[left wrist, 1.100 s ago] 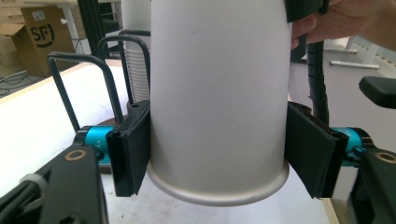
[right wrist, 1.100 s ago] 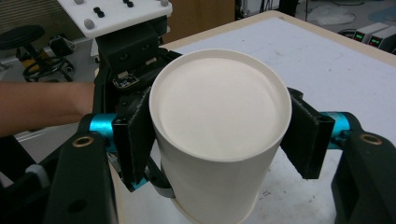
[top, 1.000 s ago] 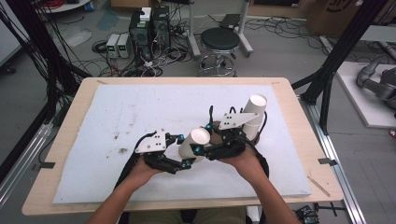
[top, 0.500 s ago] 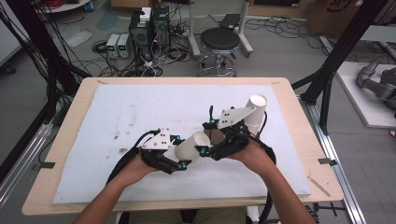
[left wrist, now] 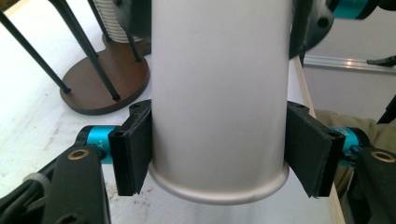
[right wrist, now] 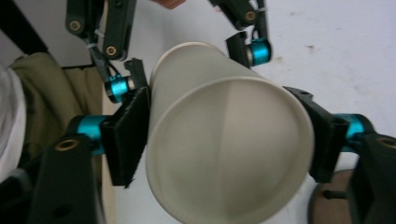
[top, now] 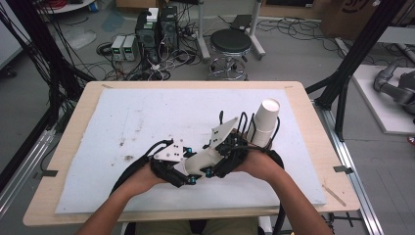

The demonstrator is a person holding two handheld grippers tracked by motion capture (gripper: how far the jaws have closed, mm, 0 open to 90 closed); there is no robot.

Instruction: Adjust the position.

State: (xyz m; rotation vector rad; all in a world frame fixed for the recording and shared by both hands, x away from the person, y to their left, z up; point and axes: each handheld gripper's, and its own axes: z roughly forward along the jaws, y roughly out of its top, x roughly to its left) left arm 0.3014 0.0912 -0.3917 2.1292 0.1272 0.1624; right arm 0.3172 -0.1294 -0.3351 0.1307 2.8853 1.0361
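We see 1 white paper cup (top: 203, 159) held off the table (top: 303, 98) between both grippers, lying tilted over the white mat (top: 122, 122), toward the near edge and a bit right of the middle. The left gripper (top: 188, 174) is clamped on the cup near its rolled rim; in the left gripper view both black pads (left wrist: 133, 149) press flat on the cup (left wrist: 217, 93) walls, so this claw is narrow and holding the cup. The right gripper (top: 215, 161) sits at the cup's other end. In the right gripper view the cup (right wrist: 229, 149) lies between its pads (right wrist: 128, 135), base toward the camera; its jaws have just been closing around the cup, the left pad touches the wall, the right pad looks on it or just beside it, we cannot tell for sure. The left gripper (right wrist: 187, 60) shows farther off there, gripping the far end.

Toward the right edge of the table stands a stack of paper cups (top: 266, 122) in a black wire holder (top: 247, 127) on a round brown base (left wrist: 105, 77), just beyond the right hand (top: 262, 164). Left hand (top: 142, 178) comes in from the near edge.
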